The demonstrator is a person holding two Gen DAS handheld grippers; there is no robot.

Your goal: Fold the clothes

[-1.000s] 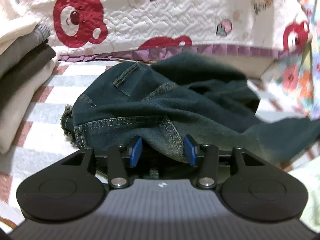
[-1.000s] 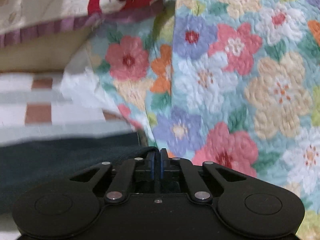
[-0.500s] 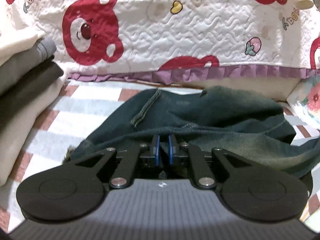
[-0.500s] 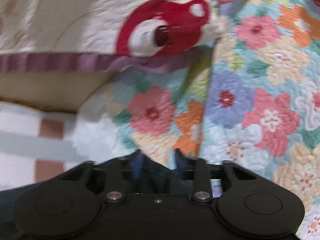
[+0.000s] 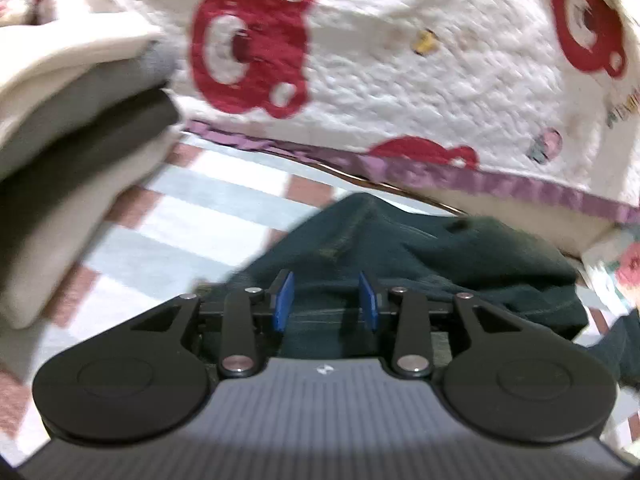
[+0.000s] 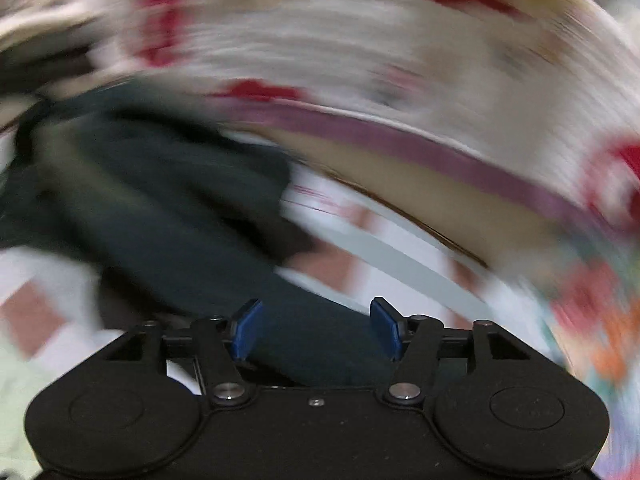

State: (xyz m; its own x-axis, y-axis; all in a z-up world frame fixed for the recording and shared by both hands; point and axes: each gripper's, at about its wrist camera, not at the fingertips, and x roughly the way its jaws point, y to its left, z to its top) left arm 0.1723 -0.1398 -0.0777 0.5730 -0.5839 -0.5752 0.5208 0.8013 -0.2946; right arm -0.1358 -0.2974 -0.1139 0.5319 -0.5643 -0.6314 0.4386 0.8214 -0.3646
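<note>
Dark blue denim garment (image 5: pixel 420 256) lies crumpled on checked white, grey and brown bed sheet (image 5: pixel 208 216), below white quilt with red bear print (image 5: pixel 400 60).

Left tongs (image 5: pixel 326 300): clenched on denim half a second ago, now released, jaws opening, denim between blue pads but not pinched. Stack of folded cream and grey clothes (image 5: pixel 72 152) sits nearer at left edge.

Right tongs (image 6: pixel 314 328): shut a second ago facing floral quilt; now swung toward denim (image 6: pixel 168 208), jaws opening wide, dark cloth between them, unpinched. View heavily blurred.
</note>
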